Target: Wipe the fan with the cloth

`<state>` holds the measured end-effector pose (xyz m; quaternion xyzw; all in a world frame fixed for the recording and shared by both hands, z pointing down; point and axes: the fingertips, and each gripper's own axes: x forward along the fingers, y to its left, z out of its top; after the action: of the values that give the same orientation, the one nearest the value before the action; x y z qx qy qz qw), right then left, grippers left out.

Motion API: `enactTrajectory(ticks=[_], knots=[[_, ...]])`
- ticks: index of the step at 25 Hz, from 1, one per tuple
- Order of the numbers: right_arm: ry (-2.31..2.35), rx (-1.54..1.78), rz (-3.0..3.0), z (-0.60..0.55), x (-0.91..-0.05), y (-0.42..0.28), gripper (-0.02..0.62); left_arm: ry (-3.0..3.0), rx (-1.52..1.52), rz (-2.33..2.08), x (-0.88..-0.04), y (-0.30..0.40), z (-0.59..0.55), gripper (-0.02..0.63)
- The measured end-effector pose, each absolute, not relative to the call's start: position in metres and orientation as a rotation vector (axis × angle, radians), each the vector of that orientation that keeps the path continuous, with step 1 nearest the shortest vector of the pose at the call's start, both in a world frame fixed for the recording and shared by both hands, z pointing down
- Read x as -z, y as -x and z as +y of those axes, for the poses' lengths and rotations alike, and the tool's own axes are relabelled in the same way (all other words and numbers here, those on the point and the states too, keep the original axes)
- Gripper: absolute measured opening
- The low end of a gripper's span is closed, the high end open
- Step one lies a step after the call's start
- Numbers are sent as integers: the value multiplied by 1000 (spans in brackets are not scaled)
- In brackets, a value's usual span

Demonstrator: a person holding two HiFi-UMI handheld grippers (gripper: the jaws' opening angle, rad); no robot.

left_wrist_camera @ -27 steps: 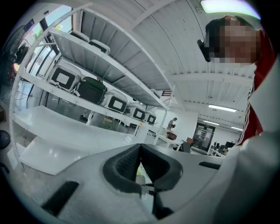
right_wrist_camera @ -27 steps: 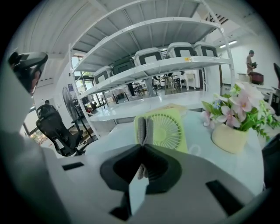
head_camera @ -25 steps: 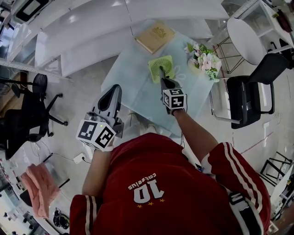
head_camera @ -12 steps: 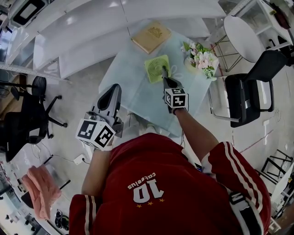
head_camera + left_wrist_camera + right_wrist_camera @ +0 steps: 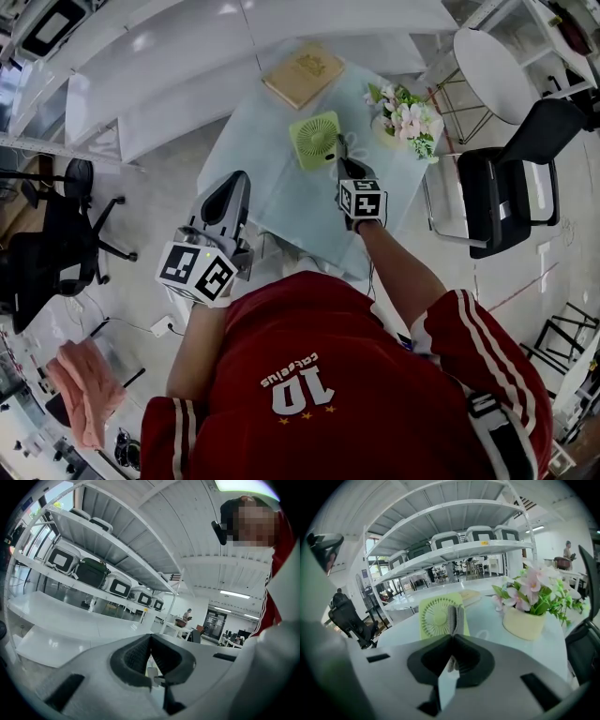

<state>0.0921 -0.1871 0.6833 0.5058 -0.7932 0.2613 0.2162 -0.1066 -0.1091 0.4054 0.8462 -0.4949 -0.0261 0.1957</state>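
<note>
Fan [image 5: 317,139] sits in the upper middle of the head view, on the pale glass table [image 5: 272,187], which is the largest thing here and gives it a steady base for wiping. It is a small square unit in light green with a round grille of fine spokes and a plain hub. In the right gripper view its face [image 5: 436,617] is turned toward the jaws, which suits a wipe straight across the front. Whether it stands upright or leans back I cannot tell.

A flat tan book [image 5: 302,73] lies at the table's far edge, and a pot of pink flowers [image 5: 405,122] stands just right of the fan.

The left gripper [image 5: 234,180] hangs lower left, off the table, jaws closed on nothing and aimed up at shelving [image 5: 150,637], apparently parked out of the way.

The right gripper [image 5: 343,163] reaches over the table, its jaws clamped on a folded grey ribbed cloth [image 5: 456,618] that juts forward over the grille's right side. Contact cannot be settled.
</note>
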Motion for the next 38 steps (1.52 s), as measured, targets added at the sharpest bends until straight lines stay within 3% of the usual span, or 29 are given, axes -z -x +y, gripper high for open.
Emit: enactTrajectory(ticks=[38], knots=[[-1374,-724,-2162,-194,-712,-102,12,-2362,13,-1405,-412,101,-109,3]])
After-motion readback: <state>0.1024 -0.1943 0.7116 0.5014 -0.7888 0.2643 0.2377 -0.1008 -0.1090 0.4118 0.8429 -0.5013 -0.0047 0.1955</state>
